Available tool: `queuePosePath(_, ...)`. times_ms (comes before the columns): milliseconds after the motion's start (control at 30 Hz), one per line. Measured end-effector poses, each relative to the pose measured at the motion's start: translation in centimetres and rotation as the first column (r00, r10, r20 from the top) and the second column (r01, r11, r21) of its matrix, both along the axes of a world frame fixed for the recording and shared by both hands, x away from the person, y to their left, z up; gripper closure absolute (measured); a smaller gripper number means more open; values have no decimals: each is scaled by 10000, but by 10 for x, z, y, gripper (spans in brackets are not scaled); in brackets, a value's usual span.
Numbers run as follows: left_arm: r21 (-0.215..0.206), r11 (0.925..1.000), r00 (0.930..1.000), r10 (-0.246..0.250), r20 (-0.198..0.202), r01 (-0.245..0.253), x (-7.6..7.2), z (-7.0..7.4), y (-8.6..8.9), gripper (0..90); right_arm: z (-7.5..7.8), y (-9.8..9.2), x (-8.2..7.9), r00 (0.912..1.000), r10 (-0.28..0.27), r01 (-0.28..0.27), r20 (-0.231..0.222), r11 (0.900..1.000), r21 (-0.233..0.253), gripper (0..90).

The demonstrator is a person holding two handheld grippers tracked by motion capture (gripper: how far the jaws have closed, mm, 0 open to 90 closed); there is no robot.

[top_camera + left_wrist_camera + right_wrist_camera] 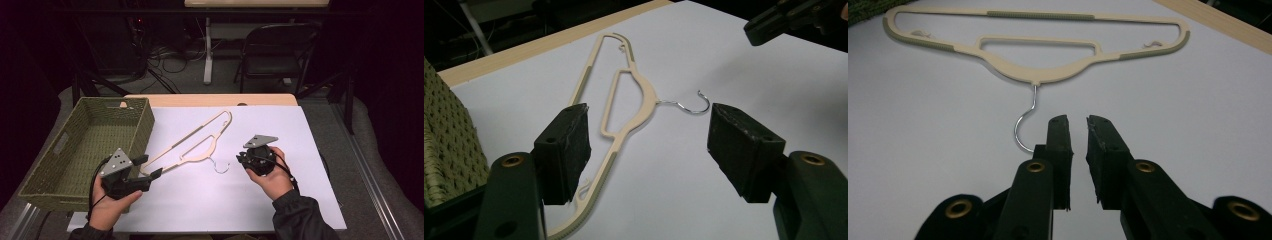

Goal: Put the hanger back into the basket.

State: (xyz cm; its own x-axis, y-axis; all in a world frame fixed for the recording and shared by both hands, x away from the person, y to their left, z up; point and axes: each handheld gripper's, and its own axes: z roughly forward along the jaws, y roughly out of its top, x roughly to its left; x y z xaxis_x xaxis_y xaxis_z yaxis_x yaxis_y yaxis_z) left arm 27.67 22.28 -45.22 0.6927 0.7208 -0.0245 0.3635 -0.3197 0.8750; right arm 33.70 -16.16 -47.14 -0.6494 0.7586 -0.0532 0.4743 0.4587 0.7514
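A cream plastic hanger point(206, 154) with a wire hook point(221, 167) lies flat and slantwise on the white sheet point(300, 190). My left gripper point(150, 166) is open at the hanger's near-left end, its jaws wide apart over that arm point(609, 165) and gripping nothing. My right gripper point(240, 159) is shut, with a thin slit between the empty pads, and points at the hook from the right. In the right gripper view its tips point(1078, 122) sit just right of the hook point(1023, 125), below the hanger point(1040, 75). The left gripper view has the hook point(689, 106) between its pads.
A green woven basket point(145, 125) stands empty at the left, right beside the left hand. Beyond the sheet is the table's wooden far edge point(210, 100), then a black folding chair point(280, 50) and floor cables. Bare sheet lies in front of and right of the hanger.
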Motion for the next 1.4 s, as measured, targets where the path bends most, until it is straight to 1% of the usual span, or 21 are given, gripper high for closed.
queuePosePath(133,-27,10000,10000,-1,-1,1,0,-1,0,330,-4,10,11,9998,-22,26,-177,9997,223,819)
queuePosePath(167,-41,10000,10000,24,9,-24,0,-1,0,330,-6,13,15,9997,-22,31,-246,9993,366,819)
queuePosePath(233,-30,10000,10000,32,15,-32,0,-1,1,330,-11,18,21,9993,-19,37,-377,9988,478,814)
queuePosePath(367,-30,10000,10000,59,-13,-59,0,-2,2,330,-21,30,32,9993,67,-55,-372,9995,325,821)
queuePosePath(400,-26,10000,10000,62,-25,-62,0,-2,3,330,-22,33,34,9989,110,-100,-447,9997,228,821)
queuePosePath(467,-24,9999,9999,98,-32,-98,0,-2,3,330,-27,38,39,9983,164,-153,-566,9997,196,821)
queuePosePath(533,-54,9999,9999,112,-25,-112,1,-2,4,330,-32,44,44,9983,193,-175,-550,9993,316,823)
queuePosePath(600,-54,9999,9999,130,-3,-130,1,-1,4,330,-34,48,48,9976,201,-186,-664,9996,226,823)
queuePosePath(700,-69,9999,9999,120,17,-120,1,-1,5,330,-39,52,53,9956,169,-146,-920,9996,258,823)
queuePosePath(767,-13,9999,9999,132,-2,-132,1,0,5,330,-43,55,56,9951,166,-134,-976,9993,335,824)
queuePosePath(800,2,9999,9999,148,5,-148,0,0,5,330,-43,56,57,9939,218,-204,-1082,9997,141,824)
queuePosePath(833,23,9998,9998,176,20,-176,0,0,5,330,-44,58,58,9936,235,-229,-1101,9997,67,824)
queuePosePath(1067,8,9994,9994,336,67,-336,0,2,8,330,-45,70,63,9934,406,-407,-1072,9992,9,819)
queuePosePath(1167,-15,9992,9992,389,75,-389,0,3,10,330,-47,72,65,9910,419,-428,-1268,9991,-43,818)
queuePosePath(1233,26,9992,9992,387,91,-388,0,3,11,330,-48,73,66,9899,397,-425,-1365,9989,-179,817)
queuePosePath(1267,7,9992,9991,407,87,-407,0,3,11,330,-49,74,67,9898,356,-370,-1383,9993,-74,817)
queuePosePath(1400,-1,9990,9989,453,87,-453,0,4,12,330,-54,77,71,9867,335,-369,-1588,9991,-184,823)
